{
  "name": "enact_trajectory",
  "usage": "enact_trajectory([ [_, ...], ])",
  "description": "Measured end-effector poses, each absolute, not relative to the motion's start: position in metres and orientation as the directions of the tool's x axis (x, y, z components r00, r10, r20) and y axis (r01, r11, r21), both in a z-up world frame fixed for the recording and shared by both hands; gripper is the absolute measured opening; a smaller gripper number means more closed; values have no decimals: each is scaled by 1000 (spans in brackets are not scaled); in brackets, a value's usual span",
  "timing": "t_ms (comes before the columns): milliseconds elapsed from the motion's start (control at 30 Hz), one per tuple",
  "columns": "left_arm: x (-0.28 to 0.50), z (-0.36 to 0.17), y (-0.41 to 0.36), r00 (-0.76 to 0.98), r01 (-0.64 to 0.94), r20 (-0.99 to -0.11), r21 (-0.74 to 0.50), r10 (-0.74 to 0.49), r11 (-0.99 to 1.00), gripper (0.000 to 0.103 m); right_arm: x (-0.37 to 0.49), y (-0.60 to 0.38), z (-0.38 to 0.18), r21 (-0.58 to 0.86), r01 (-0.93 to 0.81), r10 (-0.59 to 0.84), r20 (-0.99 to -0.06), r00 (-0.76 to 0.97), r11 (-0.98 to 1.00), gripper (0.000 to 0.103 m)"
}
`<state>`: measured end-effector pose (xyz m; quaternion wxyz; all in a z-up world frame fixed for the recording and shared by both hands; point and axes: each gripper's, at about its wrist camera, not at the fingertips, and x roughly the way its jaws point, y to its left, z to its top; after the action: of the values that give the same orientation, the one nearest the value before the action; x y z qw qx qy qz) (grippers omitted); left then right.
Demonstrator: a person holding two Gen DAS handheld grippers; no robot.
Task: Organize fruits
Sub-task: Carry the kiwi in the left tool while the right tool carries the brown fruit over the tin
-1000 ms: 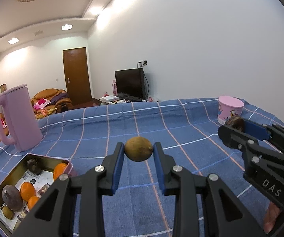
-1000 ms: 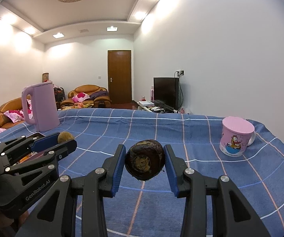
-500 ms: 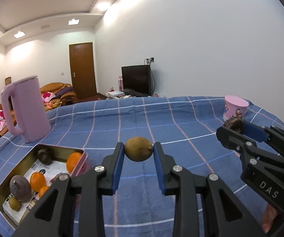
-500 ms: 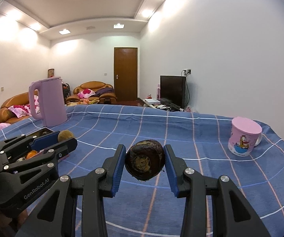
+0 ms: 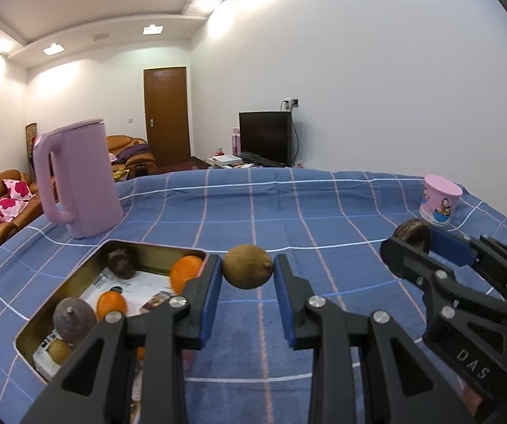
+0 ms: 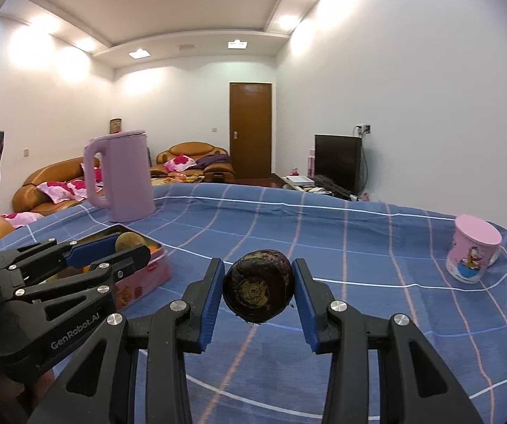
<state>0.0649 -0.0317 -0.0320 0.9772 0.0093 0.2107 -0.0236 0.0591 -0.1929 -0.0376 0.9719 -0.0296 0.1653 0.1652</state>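
Behind the left gripper, tin fruit sits partly hidden.

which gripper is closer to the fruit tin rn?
Left. The left gripper, shut on a brownish-green fruit, sits just beside the tin at its near right corner. The right gripper, holding a dark round fruit, is further off to the right.

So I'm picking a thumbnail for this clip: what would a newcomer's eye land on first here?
Each claw holds a fruit in mid-air above the blue checked tablecloth: the left claw grips a brownish-green lemon, the right claw a dark purple-brown fruit. Next comes the metal tin at the lower left, already holding oranges and dark fruits, with the tall lilac kettle behind it.
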Motion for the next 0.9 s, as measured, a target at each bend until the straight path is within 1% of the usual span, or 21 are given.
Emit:
enact_trajectory([
  [267, 55, -28, -7, 909, 6, -416, -4, -7, 1000, 32, 54, -169, -38, -4, -382, 358, -334, 872, 924, 41],
  [900, 38, -18, 35, 913, -74, -400, 24, 77, 997, 32, 47, -114, -33, -9, -497, 466, -333, 819, 868, 42],
])
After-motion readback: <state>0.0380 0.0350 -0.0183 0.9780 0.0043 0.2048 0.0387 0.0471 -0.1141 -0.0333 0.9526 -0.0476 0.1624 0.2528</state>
